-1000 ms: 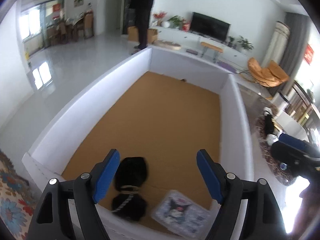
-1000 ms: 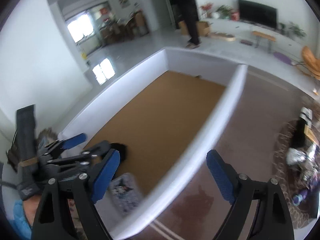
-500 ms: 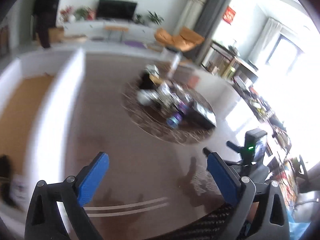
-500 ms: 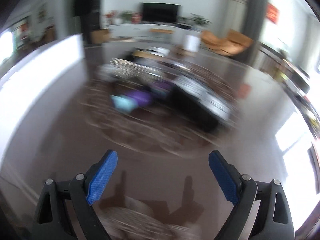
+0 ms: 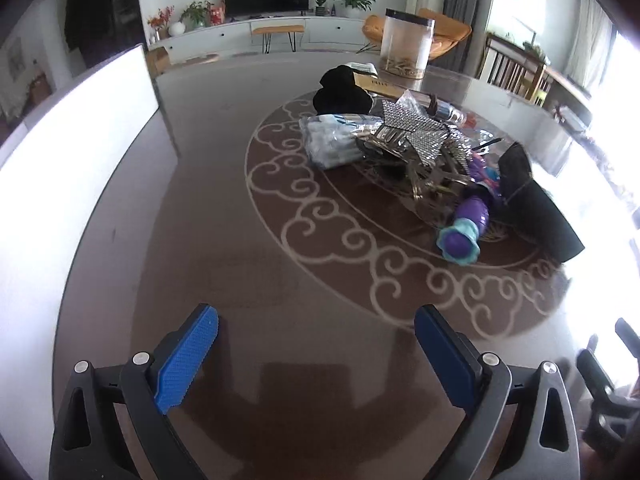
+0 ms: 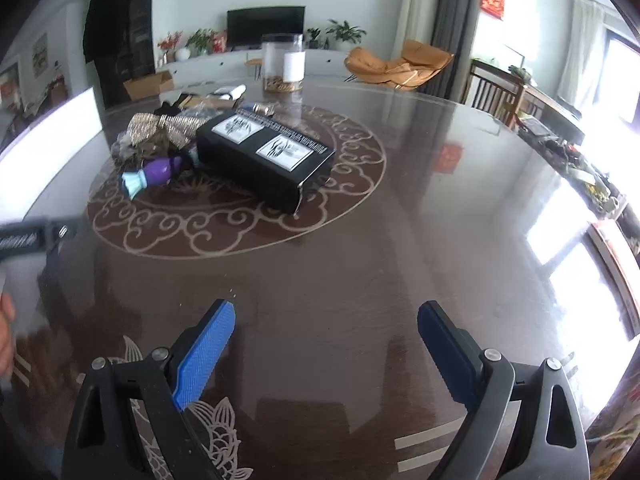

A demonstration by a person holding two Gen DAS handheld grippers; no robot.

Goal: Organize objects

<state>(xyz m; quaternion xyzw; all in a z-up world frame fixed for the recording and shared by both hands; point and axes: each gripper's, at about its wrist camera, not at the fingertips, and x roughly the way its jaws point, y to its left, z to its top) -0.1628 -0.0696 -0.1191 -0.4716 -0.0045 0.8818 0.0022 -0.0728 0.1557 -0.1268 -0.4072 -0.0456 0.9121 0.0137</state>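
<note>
- Left gripper (image 5: 316, 344): jaws spread wide after just opening further, nothing between them, over bare table (image 5: 248, 280).
- Right gripper (image 6: 324, 340): jaws wide, empty.
- Clutter pile (image 5: 404, 148) upper right of left view; black box (image 6: 266, 158) centre-left of right view.

Both wrist views look steeply down and forward over the glossy dark brown round bench (image 5: 224, 208), from near its edge; both share the purple-and-teal toy (image 5: 466, 228) (image 6: 154, 174).
</note>
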